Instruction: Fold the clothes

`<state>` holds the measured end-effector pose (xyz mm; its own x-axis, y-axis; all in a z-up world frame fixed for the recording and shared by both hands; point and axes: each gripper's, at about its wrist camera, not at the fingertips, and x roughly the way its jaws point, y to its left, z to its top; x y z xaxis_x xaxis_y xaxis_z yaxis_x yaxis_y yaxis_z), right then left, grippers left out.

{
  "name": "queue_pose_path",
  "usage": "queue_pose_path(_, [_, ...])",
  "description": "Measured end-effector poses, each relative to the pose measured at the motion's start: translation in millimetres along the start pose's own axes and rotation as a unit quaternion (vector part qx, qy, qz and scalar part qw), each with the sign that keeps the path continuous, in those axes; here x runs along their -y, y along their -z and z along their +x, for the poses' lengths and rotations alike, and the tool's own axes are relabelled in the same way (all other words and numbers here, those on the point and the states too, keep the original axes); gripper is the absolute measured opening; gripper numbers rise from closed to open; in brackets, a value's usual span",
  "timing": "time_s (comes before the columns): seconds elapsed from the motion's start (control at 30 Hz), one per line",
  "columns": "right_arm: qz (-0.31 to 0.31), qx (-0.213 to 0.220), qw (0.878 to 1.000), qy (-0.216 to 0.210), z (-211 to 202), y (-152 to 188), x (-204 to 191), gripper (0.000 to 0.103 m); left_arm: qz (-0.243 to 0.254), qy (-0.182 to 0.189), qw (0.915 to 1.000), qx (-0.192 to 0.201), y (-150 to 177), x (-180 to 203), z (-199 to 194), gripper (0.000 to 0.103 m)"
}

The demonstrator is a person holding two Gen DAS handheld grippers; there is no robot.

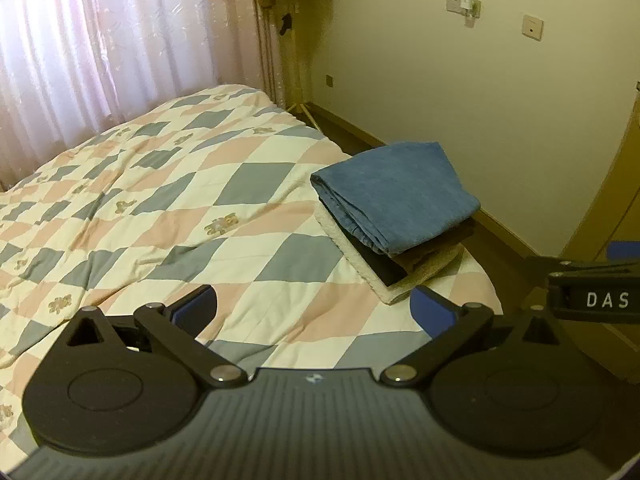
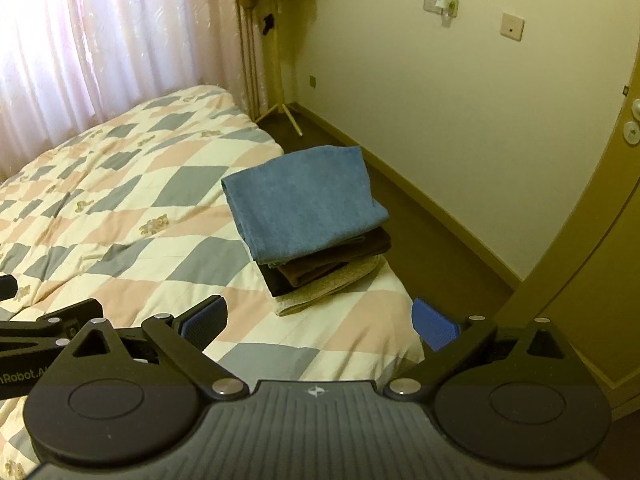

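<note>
you have one stack of four folded clothes, one quilt, two wall plates, one coat stand

The left black two-finger gripper with blue ribbed pads and the right black two-finger gripper with blue ribbed pads hover side by side, jaws spread wide, each holding nothing.

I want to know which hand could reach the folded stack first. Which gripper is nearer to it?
Right, though only slightly. The right gripper is open almost directly in front of the folded stack; the left gripper, also open, sits beside it, with the stack off to its right.
</note>
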<state>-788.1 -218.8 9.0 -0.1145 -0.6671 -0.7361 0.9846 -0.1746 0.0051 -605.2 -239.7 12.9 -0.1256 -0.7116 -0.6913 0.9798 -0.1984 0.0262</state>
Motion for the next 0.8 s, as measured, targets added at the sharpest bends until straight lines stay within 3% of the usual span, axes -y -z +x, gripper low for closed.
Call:
queue_pose_path(0.23, [-0.016,0.021,0.999,0.018,1,1,-5,0.103,-0.020,-0.016,0.9997,0.000,1,-5,6,0.102])
queue_pose_path(0.5, [0.008,-0.022,1.000,-0.004,18,-8,-9,0.103,-0.012,-0.031,0.9994,-0.004,-6,-18,18,0.102])
queue_pose_path(0.8, [0.059,-0.071,0.996,-0.001,49,-23,-22,0.103,0.024,-0.005,0.9979,-0.060,-21,-36,58,0.102])
